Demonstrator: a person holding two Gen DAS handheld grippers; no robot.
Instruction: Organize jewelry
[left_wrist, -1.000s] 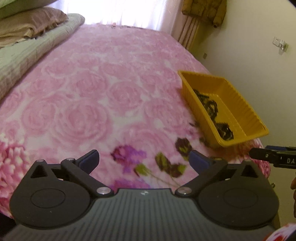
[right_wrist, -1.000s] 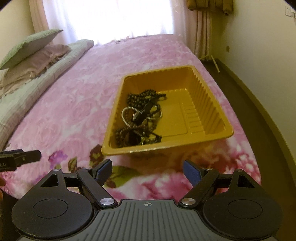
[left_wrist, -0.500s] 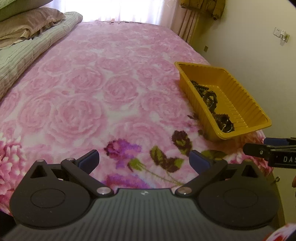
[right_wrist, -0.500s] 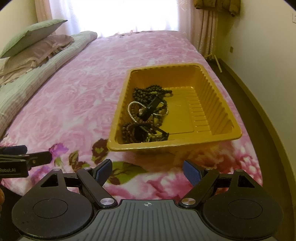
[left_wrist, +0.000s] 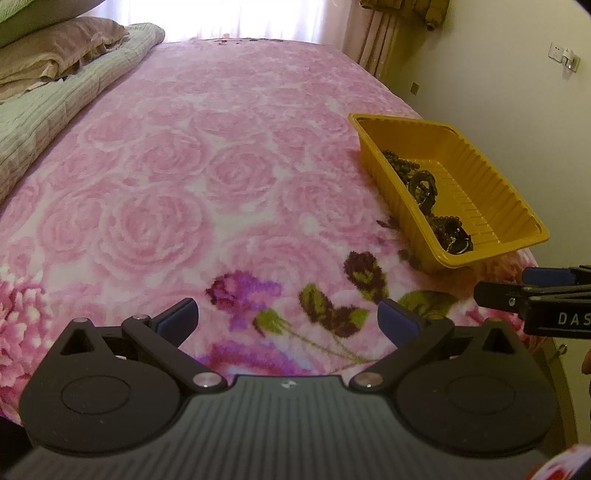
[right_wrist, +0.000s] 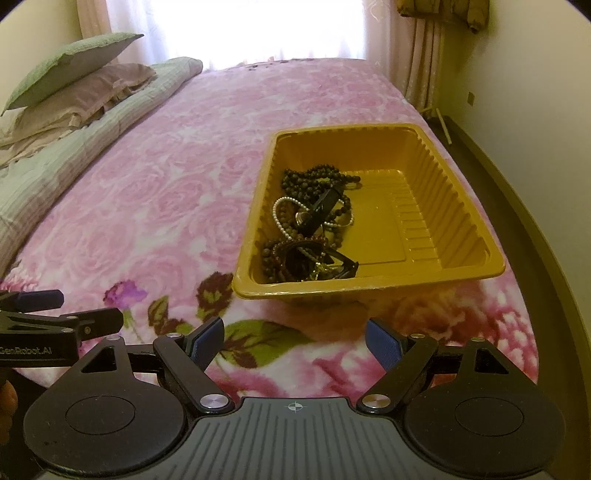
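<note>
Both hand-held grippers, left (left_wrist: 288, 319) and right (right_wrist: 295, 341), gape empty; tangled bead strands (right_wrist: 308, 225) in the ribbed yellow plastic tray (right_wrist: 461, 221) risk lifting together, dragging it across the soft pink floral bedspread (right_wrist: 166, 206).

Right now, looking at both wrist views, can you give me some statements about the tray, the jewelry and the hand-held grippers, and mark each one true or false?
1. The yellow tray rests on the pink floral bedspread. True.
2. The jewelry is spread evenly over the whole tray floor. False: it is heaped along one side, and the other side is bare.
3. The right hand-held gripper is open and holds nothing. True.
4. The left hand-held gripper is shut on a bead strand. False: it is open and empty, over the bedspread.
5. A white bead strand lies among dark beads. True.
</note>
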